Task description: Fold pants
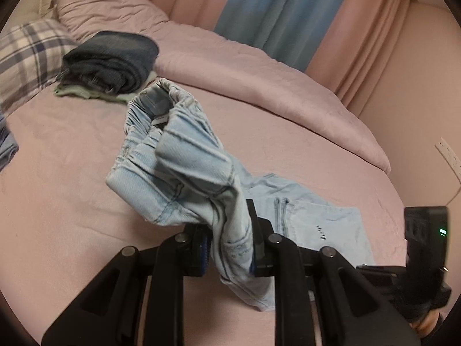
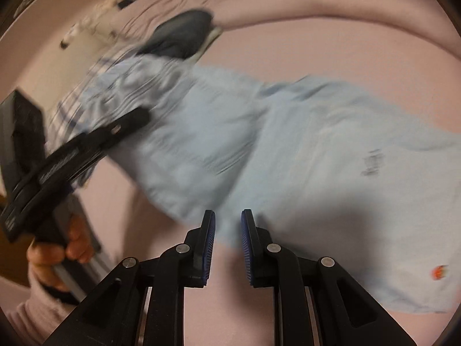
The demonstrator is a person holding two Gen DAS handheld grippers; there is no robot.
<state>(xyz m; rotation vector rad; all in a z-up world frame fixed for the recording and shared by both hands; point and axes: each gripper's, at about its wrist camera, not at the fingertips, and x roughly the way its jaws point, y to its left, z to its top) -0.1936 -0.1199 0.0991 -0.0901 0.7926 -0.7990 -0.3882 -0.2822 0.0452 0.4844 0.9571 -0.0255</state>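
Left gripper (image 1: pixel 229 248): fingers clamped on a bunched fold of the pants (image 1: pixel 184 173), lower centre of frame.
Right gripper (image 2: pixel 228 248): fingers narrowly parted, nothing held.
Pants: partly lifted, remainder spread on the bed (image 1: pixel 72 187).
Advice: loose edge should be pinched, fold carried over evenly.

Right tool (image 2: pixel 227 248): held parted, nothing gripped.
Pants (image 2: pixel 259 150): light blue, blurred, spread on bed (image 2: pixel 331 52).
Left tool (image 2: pixel 126 125): pressed against pants.
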